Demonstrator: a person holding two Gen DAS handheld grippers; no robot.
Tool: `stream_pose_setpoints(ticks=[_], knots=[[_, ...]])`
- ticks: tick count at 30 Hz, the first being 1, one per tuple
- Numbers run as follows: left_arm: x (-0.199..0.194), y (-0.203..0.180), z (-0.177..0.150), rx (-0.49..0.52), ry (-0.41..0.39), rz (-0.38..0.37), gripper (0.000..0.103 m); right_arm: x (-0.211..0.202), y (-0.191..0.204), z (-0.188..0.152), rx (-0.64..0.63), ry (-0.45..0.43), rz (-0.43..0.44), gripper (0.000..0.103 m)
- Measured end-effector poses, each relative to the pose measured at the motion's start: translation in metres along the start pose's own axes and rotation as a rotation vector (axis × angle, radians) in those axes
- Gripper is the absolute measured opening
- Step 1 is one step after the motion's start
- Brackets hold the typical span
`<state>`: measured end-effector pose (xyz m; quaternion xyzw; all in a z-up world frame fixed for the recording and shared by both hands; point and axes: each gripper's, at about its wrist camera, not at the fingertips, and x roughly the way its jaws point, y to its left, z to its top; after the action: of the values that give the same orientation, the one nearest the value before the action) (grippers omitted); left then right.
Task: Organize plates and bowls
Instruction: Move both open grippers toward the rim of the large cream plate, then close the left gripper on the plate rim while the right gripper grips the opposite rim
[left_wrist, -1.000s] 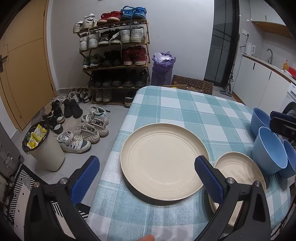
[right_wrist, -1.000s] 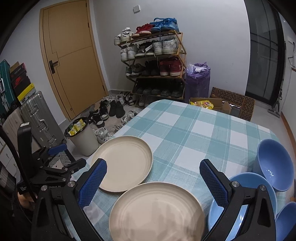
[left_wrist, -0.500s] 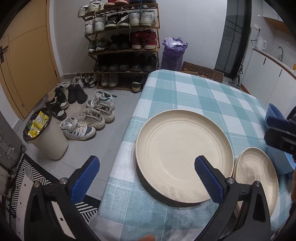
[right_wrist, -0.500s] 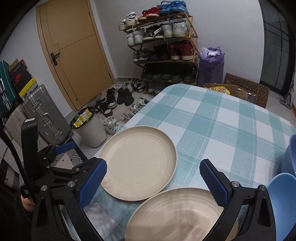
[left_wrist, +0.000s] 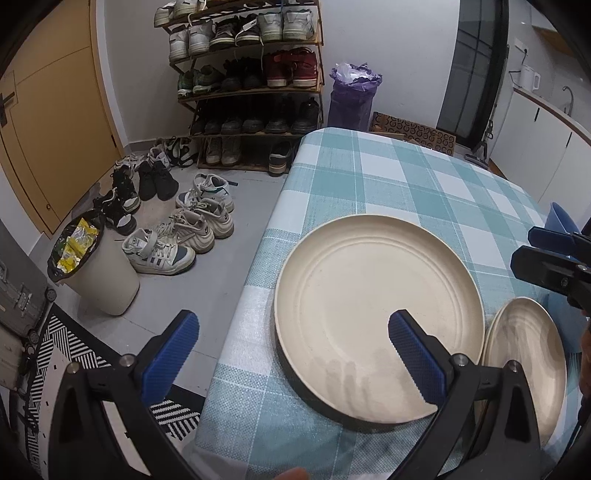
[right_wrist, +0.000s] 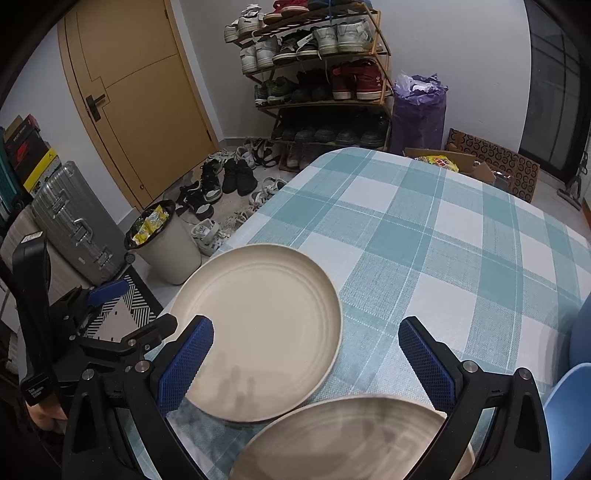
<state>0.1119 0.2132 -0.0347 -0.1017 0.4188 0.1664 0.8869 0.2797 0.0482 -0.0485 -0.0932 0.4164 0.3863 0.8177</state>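
Observation:
A large cream plate (left_wrist: 376, 317) lies near the left edge of the checked table; it also shows in the right wrist view (right_wrist: 258, 325). A second cream plate (left_wrist: 524, 369) lies just right of it, and sits under the right gripper (right_wrist: 354, 443). My left gripper (left_wrist: 291, 354) is open and empty, its right finger over the large plate's near rim, its left finger off the table edge. My right gripper (right_wrist: 304, 358) is open and empty, above the gap between the two plates. Blue bowls (right_wrist: 576, 406) sit at the right edge.
The table (left_wrist: 388, 177) has a teal checked cloth; its left edge drops to the floor. Beyond it stand a shoe rack (left_wrist: 251, 81), loose shoes (left_wrist: 177, 240), a bin (left_wrist: 96, 273) and a purple bag (left_wrist: 351, 96). A suitcase (right_wrist: 74, 221) stands by the door.
Both grippers have moved left and lower toward the plates. The blue bowls have slid almost out of both views. Jaws stay open.

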Motion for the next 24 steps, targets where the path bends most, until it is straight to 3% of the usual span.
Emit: stream_pose_setpoints(ticks=[24], knots=[[0.033,0.008,0.007,-0.027,0.076,0.008,0.103,0.056,-0.004,0.007,-0.045,0.139,0.017,0.102]])
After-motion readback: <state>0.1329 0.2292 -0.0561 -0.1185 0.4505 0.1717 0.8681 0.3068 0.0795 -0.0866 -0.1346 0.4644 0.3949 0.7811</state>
